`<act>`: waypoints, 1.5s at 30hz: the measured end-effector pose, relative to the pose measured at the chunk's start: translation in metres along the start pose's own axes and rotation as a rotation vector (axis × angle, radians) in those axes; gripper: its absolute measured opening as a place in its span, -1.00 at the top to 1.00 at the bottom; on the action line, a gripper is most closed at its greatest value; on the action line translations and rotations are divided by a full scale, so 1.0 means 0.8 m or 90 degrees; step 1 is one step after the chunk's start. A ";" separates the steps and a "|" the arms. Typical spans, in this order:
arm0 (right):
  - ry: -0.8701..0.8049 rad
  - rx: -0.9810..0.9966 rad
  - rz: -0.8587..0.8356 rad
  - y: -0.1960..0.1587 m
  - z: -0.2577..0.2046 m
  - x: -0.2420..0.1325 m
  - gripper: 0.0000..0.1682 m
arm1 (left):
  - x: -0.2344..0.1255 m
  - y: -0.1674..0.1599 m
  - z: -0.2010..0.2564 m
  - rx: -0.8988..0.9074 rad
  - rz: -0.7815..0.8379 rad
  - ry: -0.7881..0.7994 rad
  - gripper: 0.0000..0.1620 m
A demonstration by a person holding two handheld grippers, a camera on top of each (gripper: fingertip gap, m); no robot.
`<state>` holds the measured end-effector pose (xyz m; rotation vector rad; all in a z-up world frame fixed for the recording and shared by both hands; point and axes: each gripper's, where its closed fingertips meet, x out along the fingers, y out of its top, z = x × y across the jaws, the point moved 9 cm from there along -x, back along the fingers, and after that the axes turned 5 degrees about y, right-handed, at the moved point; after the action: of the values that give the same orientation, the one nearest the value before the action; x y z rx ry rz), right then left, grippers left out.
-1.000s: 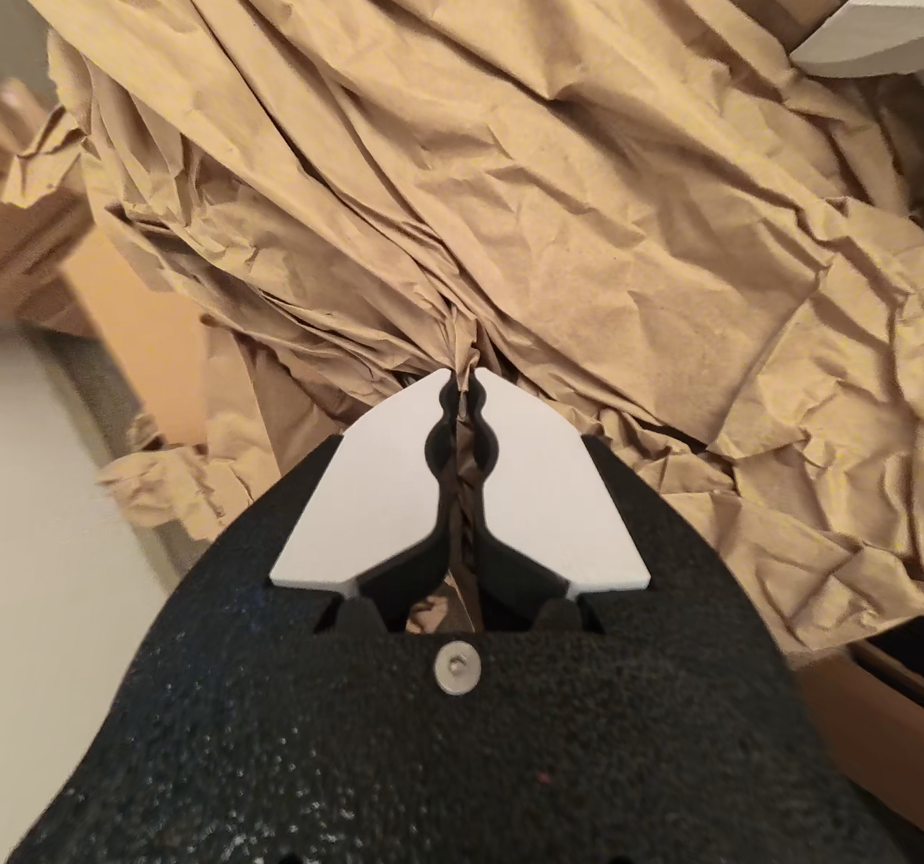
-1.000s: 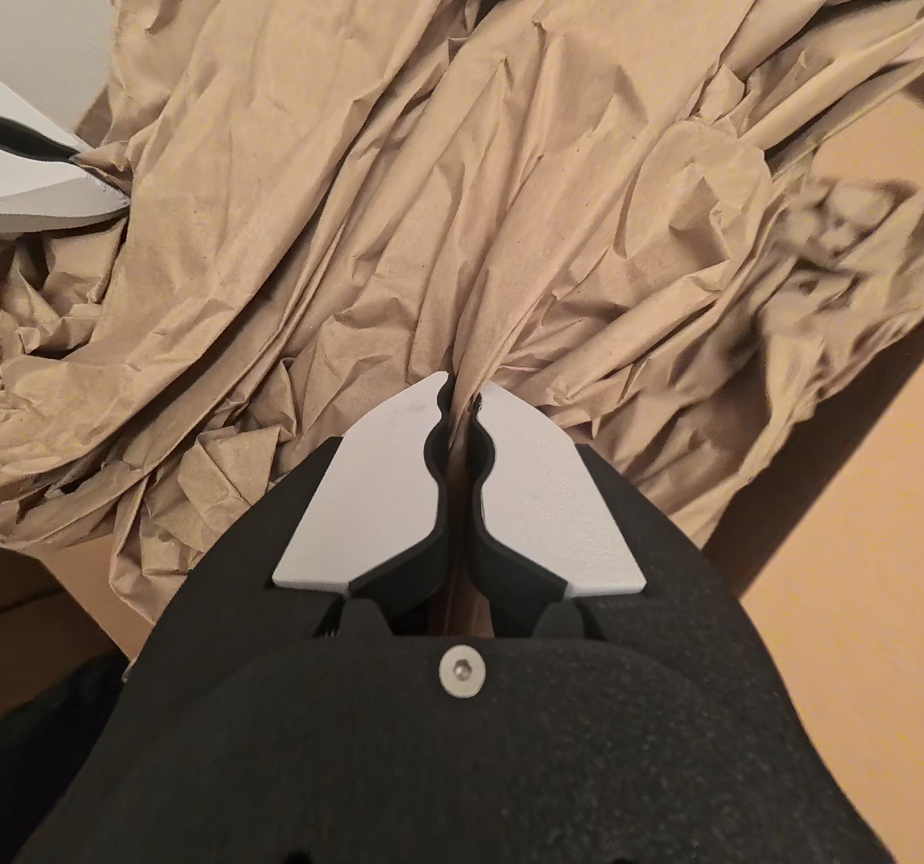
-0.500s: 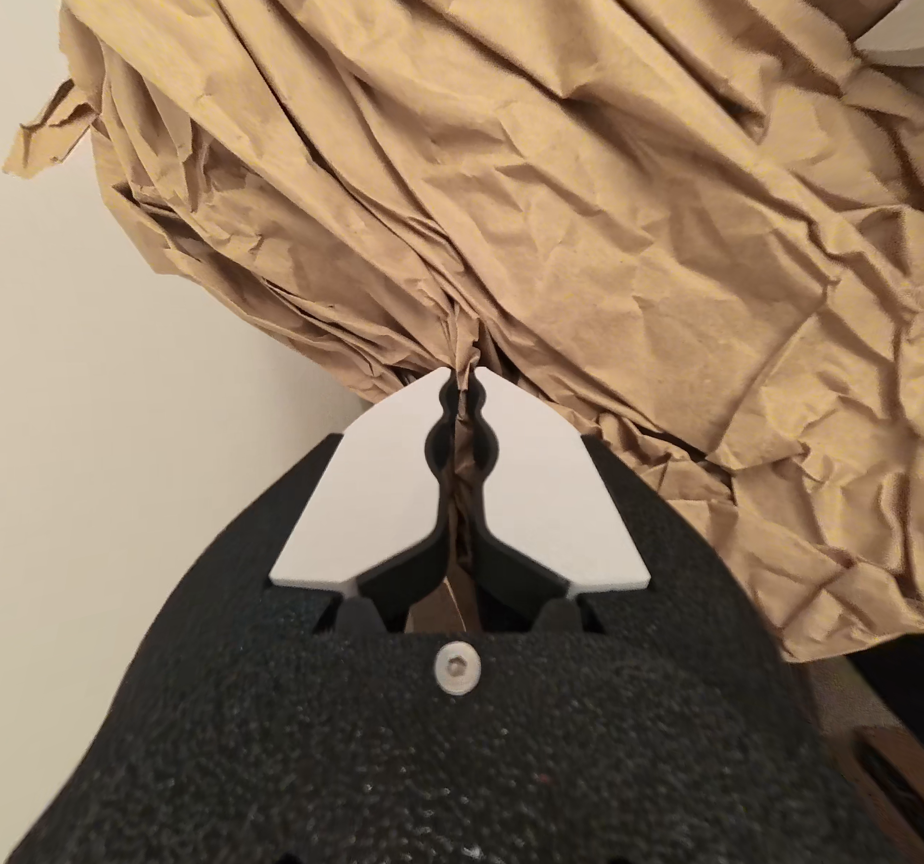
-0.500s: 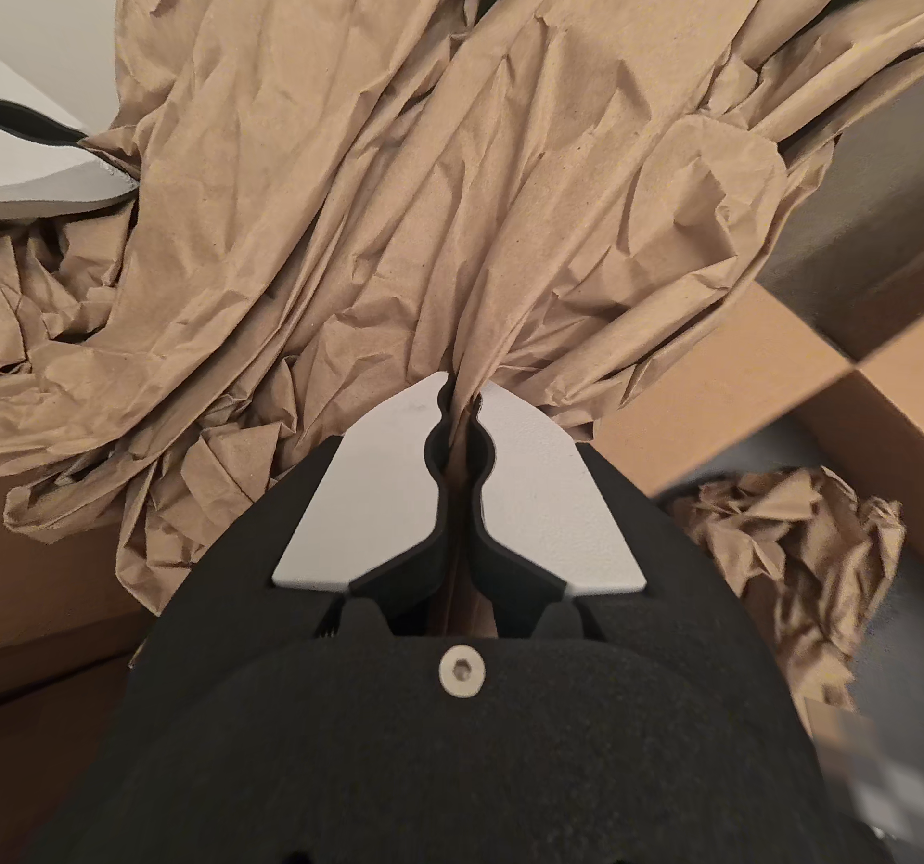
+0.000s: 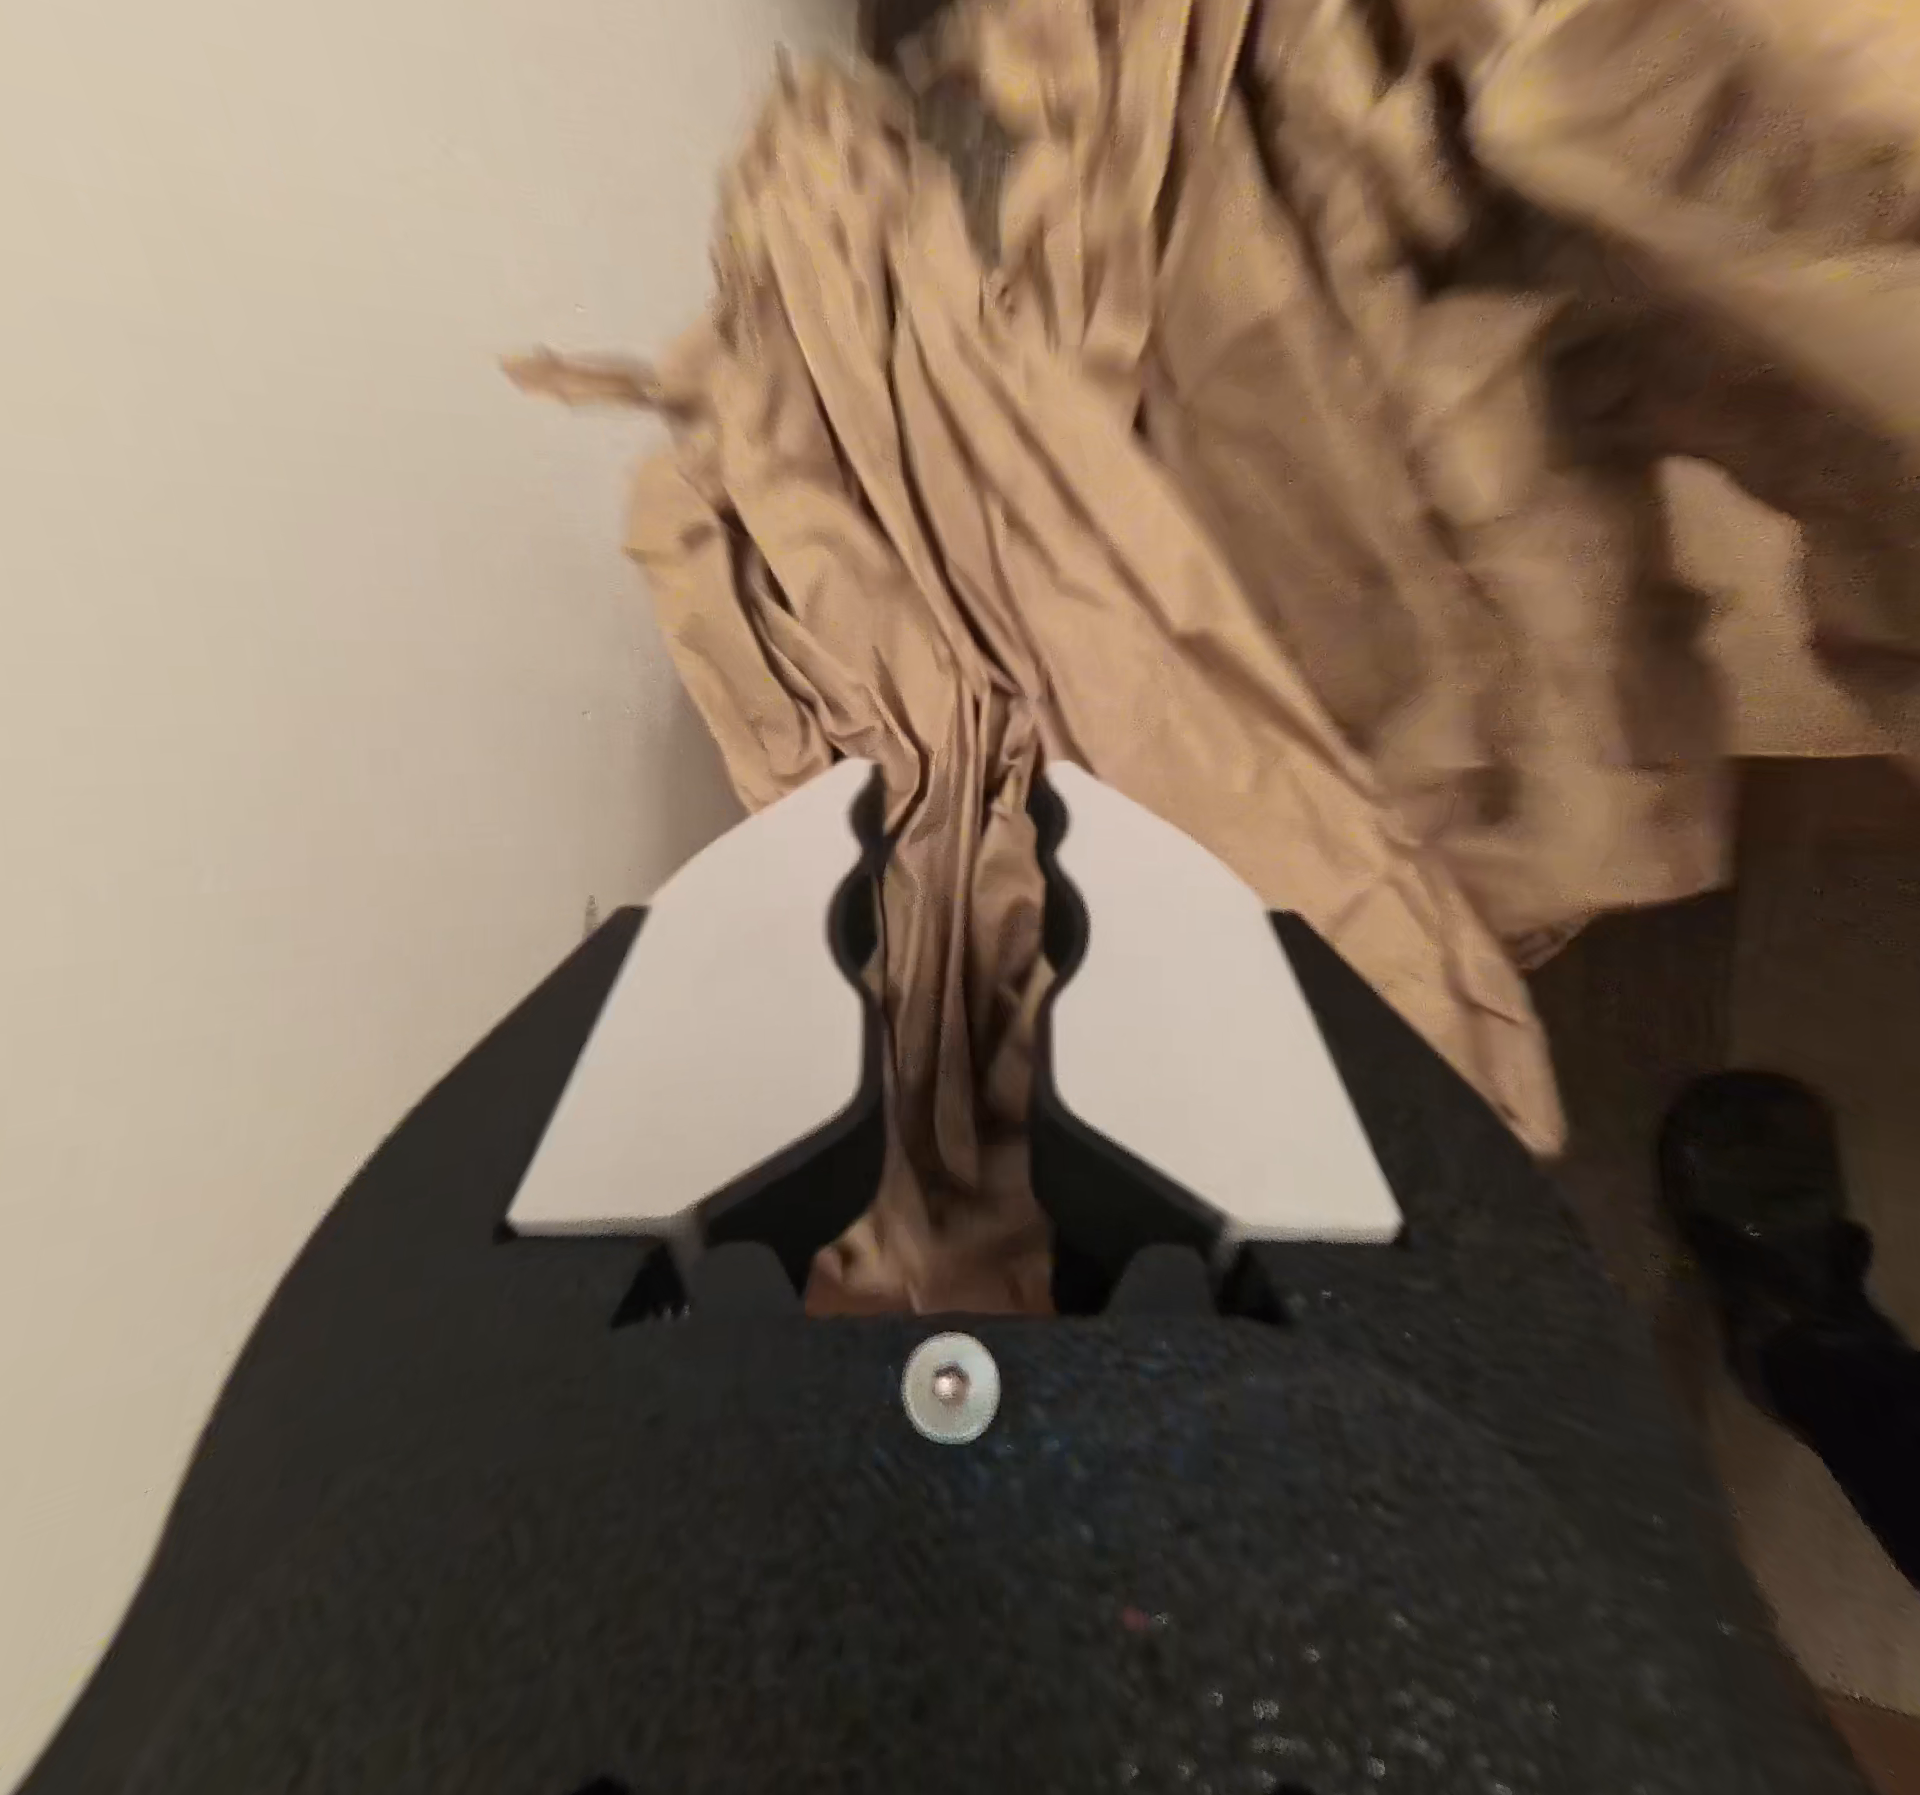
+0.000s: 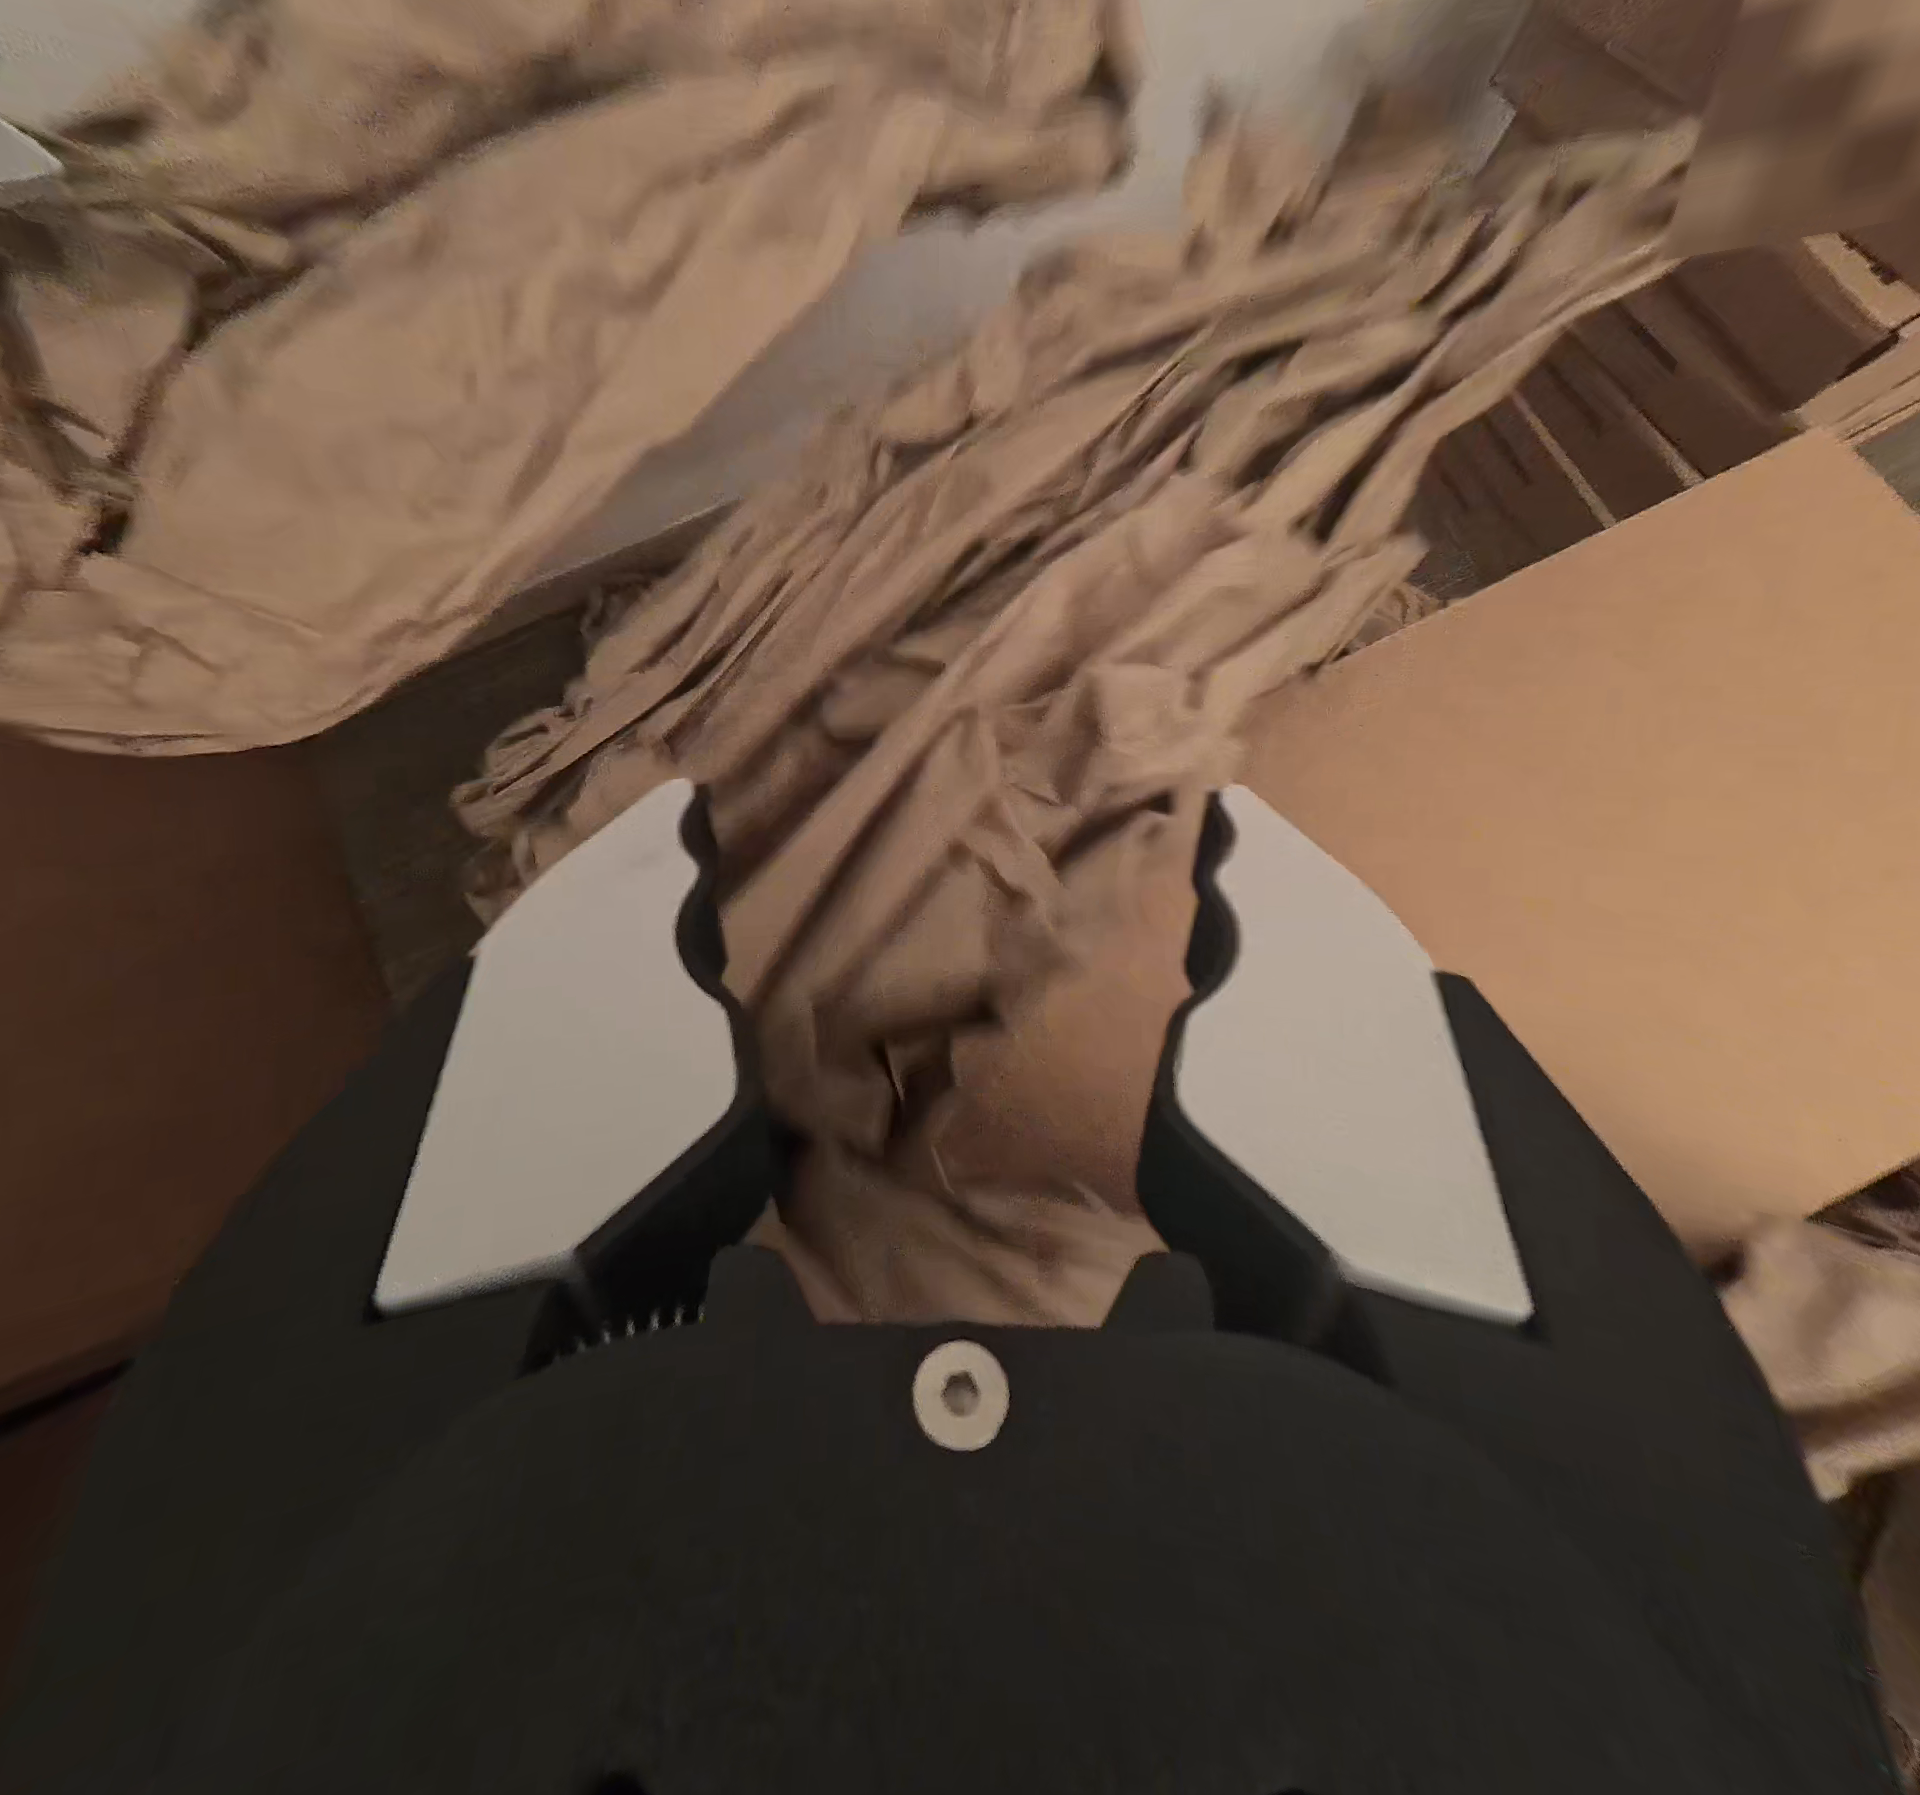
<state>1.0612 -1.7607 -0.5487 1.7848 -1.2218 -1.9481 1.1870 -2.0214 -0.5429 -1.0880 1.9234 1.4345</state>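
Now, paper: crumpled brown packing paper (image 5: 1039, 519), blurred, hangs before a pale wall (image 5: 312, 395).
Left gripper (image 5: 958, 789): jaws slightly apart, a paper bunch between them.
Right gripper (image 6: 951, 800): jaws wide apart, paper (image 6: 935, 706) lying loose between.
Beside: cardboard flap (image 6: 1558, 810).

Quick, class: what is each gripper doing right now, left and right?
Left gripper: partly open, brown paper bunched between its fingers.
Right gripper: open wide, paper loose between its fingers.
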 end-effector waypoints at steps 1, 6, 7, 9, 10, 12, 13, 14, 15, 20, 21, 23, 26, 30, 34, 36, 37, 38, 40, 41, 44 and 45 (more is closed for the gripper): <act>0.000 -0.003 0.007 -0.010 0.007 -0.007 -0.11 | -0.001 0.000 0.014 0.002 -0.001 0.001 0.50; -0.038 0.039 0.006 -0.076 0.077 -0.068 -0.31 | -0.018 0.042 0.120 -0.012 0.034 -0.084 0.15; -0.053 0.052 -0.001 -0.093 0.096 -0.085 -0.32 | -0.024 0.057 0.149 -0.020 0.046 -0.116 0.14; -0.092 0.073 -0.020 -0.133 0.136 -0.124 -0.35 | -0.038 0.089 0.215 -0.037 0.071 -0.190 0.15; -0.110 0.087 -0.027 -0.156 0.157 -0.146 -0.35 | -0.044 0.104 0.251 -0.036 0.078 -0.221 0.16; -0.153 0.111 -0.043 -0.205 0.197 -0.192 -0.35 | -0.056 0.132 0.325 -0.014 0.102 -0.264 0.15; -0.175 0.119 -0.051 -0.232 0.215 -0.215 -0.35 | -0.060 0.144 0.364 -0.002 0.112 -0.285 0.15; -0.193 0.130 -0.062 -0.259 0.232 -0.236 -0.34 | -0.062 0.154 0.402 0.006 0.117 -0.308 0.15; -0.207 0.141 -0.074 -0.287 0.247 -0.256 -0.35 | -0.063 0.164 0.438 0.007 0.125 -0.324 0.13; -0.229 0.191 -0.124 -0.418 0.292 -0.325 -0.35 | -0.044 0.197 0.604 0.003 0.108 -0.388 0.00; -0.225 0.196 -0.133 -0.440 0.296 -0.331 -0.35 | -0.034 0.199 0.634 0.001 0.090 -0.394 -0.03; -0.210 0.198 -0.156 -0.479 0.297 -0.335 -0.35 | -0.009 0.200 0.688 -0.012 0.051 -0.395 -0.09; -0.182 0.173 -0.196 -0.525 0.294 -0.324 -0.34 | 0.031 0.197 0.757 -0.013 -0.023 -0.347 -0.33; -0.147 0.128 -0.258 -0.571 0.295 -0.293 -0.29 | 0.064 0.199 0.826 -0.011 -0.064 -0.305 -0.42; -0.127 0.125 -0.305 -0.607 0.307 -0.270 0.07 | 0.095 0.193 0.867 -0.025 -0.128 -0.271 0.00; -0.101 0.150 -0.294 -0.612 0.310 -0.267 0.29 | 0.109 0.187 0.881 -0.052 -0.155 -0.294 0.31; -0.092 0.155 -0.296 -0.614 0.311 -0.265 0.40 | 0.114 0.185 0.885 -0.048 -0.162 -0.286 0.46; -0.088 0.156 -0.301 -0.614 0.312 -0.264 0.48 | 0.117 0.184 0.887 -0.037 -0.159 -0.275 0.61; -0.076 0.154 -0.306 -0.613 0.311 -0.261 0.67 | 0.121 0.182 0.888 -0.022 -0.164 -0.283 0.76; -0.075 0.148 -0.304 -0.612 0.310 -0.261 0.78 | 0.121 0.181 0.886 -0.007 -0.165 -0.283 0.81; -0.073 0.151 -0.276 -0.599 0.306 -0.268 0.92 | 0.107 0.187 0.871 0.010 -0.138 -0.291 0.89; -0.078 0.152 -0.261 -0.591 0.303 -0.274 0.93 | 0.098 0.193 0.863 0.010 -0.124 -0.296 0.90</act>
<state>1.0602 -1.2195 -0.7428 2.2110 -1.2501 -2.2348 0.9695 -1.3727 -0.7397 -0.8174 1.4588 1.4101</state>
